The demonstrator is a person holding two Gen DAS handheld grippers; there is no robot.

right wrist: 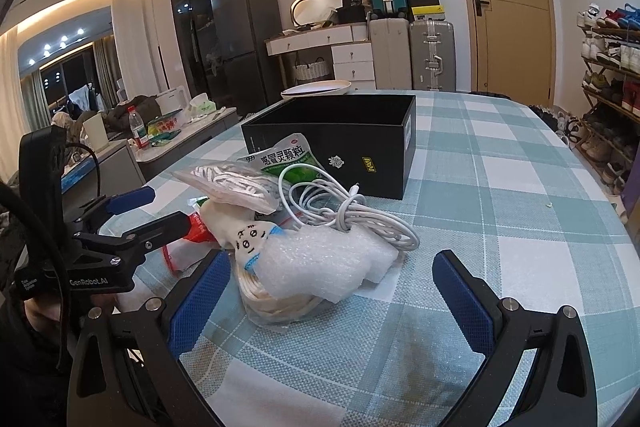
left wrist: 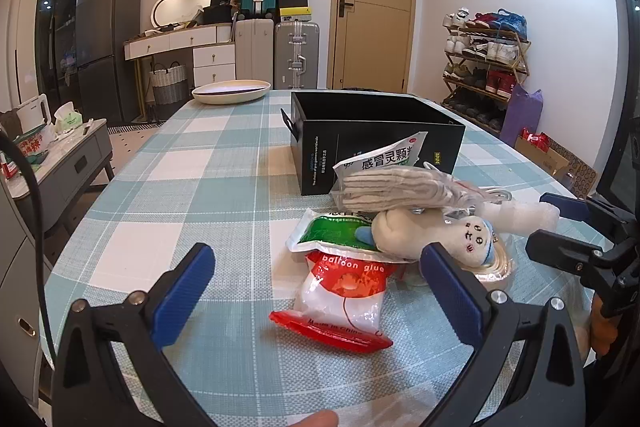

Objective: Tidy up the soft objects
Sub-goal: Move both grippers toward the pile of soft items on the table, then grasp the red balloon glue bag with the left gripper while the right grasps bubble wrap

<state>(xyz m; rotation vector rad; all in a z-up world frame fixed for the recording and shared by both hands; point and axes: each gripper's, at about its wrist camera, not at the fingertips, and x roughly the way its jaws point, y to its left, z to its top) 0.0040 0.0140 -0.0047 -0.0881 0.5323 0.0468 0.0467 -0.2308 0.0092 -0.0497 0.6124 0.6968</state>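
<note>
A pile of soft things lies on the checked tablecloth [left wrist: 200, 187] in front of an open black box [left wrist: 376, 143]. It holds a red-and-white balloon glue bag [left wrist: 344, 301], a green medicine sachet [left wrist: 332, 233], a cream plush doll [left wrist: 436, 235], a bag of grey cloth [left wrist: 404, 189], white foam wrap [right wrist: 320, 267] and a white cable [right wrist: 352, 211]. My left gripper [left wrist: 316, 287] is open, its jaws either side of the glue bag. My right gripper [right wrist: 332, 291] is open around the foam wrap and doll [right wrist: 248, 239]. Both are empty.
A cream plate [left wrist: 232, 91] sits at the table's far end. A second green sachet [right wrist: 286, 159] leans against the box [right wrist: 352, 135]. A side table [left wrist: 60, 163] with clutter stands left; a shoe rack [left wrist: 484, 63] stands right.
</note>
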